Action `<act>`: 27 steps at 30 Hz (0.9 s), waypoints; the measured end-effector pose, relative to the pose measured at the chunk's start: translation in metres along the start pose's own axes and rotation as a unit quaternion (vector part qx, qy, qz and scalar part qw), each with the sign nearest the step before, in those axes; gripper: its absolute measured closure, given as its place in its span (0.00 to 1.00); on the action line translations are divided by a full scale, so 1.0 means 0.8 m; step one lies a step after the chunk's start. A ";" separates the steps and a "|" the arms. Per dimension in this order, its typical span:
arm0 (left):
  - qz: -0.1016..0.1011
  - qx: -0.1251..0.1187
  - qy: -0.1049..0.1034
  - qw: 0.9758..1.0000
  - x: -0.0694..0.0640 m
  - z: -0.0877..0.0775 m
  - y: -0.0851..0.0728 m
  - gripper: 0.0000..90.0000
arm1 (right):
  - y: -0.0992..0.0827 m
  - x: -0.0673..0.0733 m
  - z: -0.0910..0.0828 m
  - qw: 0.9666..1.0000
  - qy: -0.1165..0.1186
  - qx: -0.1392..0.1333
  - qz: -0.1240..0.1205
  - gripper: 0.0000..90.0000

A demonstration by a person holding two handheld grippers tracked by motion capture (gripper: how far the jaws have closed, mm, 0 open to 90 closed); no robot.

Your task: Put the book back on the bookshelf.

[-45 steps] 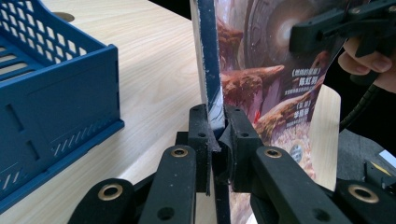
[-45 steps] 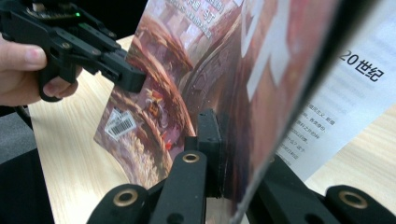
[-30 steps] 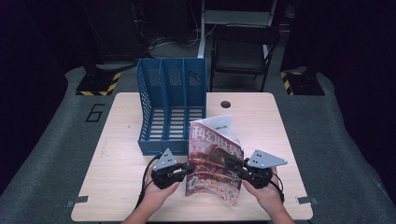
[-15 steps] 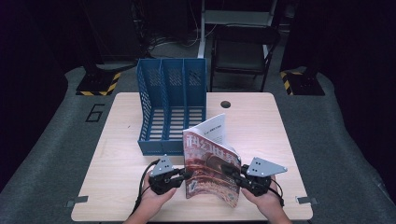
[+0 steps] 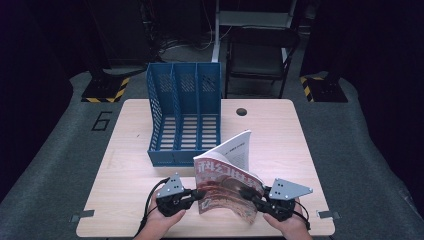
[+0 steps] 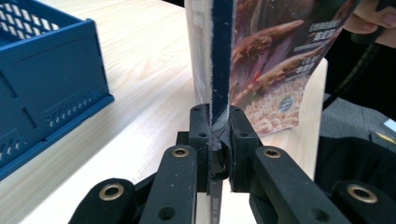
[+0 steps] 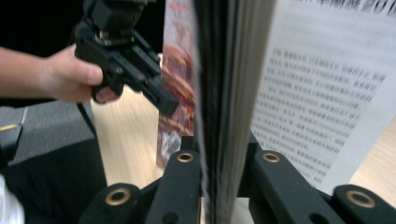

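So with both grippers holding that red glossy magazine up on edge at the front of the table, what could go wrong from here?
1. The red glossy magazine is pinched only at its edges by the left gripper and right gripper; its loose pages already fan open and may flop or tear.
2. The right gripper's jaws have just been opening with the pages between them, so that side could slip.
3. The blue plastic file rack stands close behind; a bowed magazine could snag its front lip.

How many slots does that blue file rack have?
3, side by side in the blue file rack at the back of the table: a left, a middle and a right one, all open toward the person.
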State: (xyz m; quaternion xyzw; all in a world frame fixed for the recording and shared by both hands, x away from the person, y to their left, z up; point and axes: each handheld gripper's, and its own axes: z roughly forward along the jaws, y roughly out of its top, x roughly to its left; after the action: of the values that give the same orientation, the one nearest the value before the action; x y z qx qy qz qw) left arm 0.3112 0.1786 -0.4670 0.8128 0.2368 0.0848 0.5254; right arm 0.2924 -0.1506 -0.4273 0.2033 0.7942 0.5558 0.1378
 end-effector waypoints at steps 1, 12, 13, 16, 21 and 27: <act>0.009 0.004 -0.002 1.000 -0.001 -0.001 0.000 0.93 | -0.003 0.000 0.000 1.000 0.001 0.005 -0.002 0.91; 0.043 0.016 -0.007 0.999 -0.018 -0.008 -0.003 0.93 | -0.047 -0.011 -0.002 0.997 0.003 0.063 0.044 0.80; 0.042 0.015 -0.008 0.999 -0.018 -0.008 -0.004 0.93 | -0.051 -0.013 0.001 0.996 0.008 0.069 0.048 0.80; 0.042 0.011 -0.007 0.999 -0.017 -0.008 -0.004 0.93 | -0.061 -0.016 0.012 0.994 0.007 0.099 0.049 0.86; 0.043 0.013 -0.010 0.999 -0.019 -0.008 -0.004 0.93 | -0.060 -0.012 0.020 0.993 -0.008 0.115 0.026 0.98; 0.045 0.010 -0.008 0.999 -0.020 -0.007 -0.003 0.93 | -0.056 -0.013 0.026 0.993 -0.043 0.108 0.018 0.98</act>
State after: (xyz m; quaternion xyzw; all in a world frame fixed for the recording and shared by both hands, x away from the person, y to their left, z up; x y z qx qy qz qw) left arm 0.2947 0.1763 -0.4652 0.8287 0.1963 0.0991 0.5147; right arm 0.3032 -0.1521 -0.4769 0.2554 0.8392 0.4596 0.1390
